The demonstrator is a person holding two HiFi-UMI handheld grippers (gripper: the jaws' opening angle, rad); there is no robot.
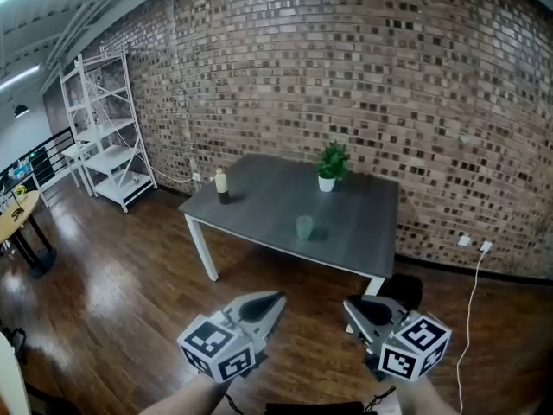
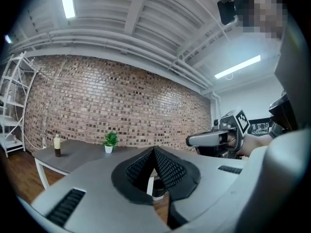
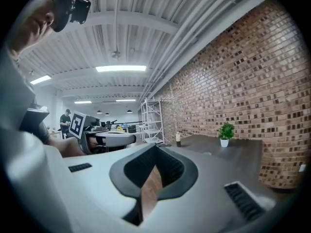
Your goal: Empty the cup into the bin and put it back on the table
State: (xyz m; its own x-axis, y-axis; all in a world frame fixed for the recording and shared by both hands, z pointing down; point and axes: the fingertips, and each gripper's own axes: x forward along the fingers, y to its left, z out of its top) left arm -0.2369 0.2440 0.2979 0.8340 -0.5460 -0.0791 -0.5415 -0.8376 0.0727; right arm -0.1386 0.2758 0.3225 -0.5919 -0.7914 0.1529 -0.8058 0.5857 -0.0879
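A small pale green cup (image 1: 304, 226) stands upright near the front middle of the grey table (image 1: 259, 206). A black bin (image 1: 406, 289) sits on the floor by the table's right front leg, partly hidden behind my right gripper. Both grippers are held low in front of the table, well short of the cup. My left gripper (image 1: 277, 300) has its jaws together with nothing between them, and the left gripper view shows its pads (image 2: 165, 169) meeting at the tip. My right gripper (image 1: 350, 305) is shut and empty too; the floor shows below its pads (image 3: 167, 166).
On the table stand a potted plant (image 1: 329, 167) at the back and a bottle (image 1: 222, 186) at the left edge. A brick wall runs behind. White shelves (image 1: 104, 137) stand at far left, beside a round wooden table (image 1: 17, 214). A white cable (image 1: 471, 292) hangs at right.
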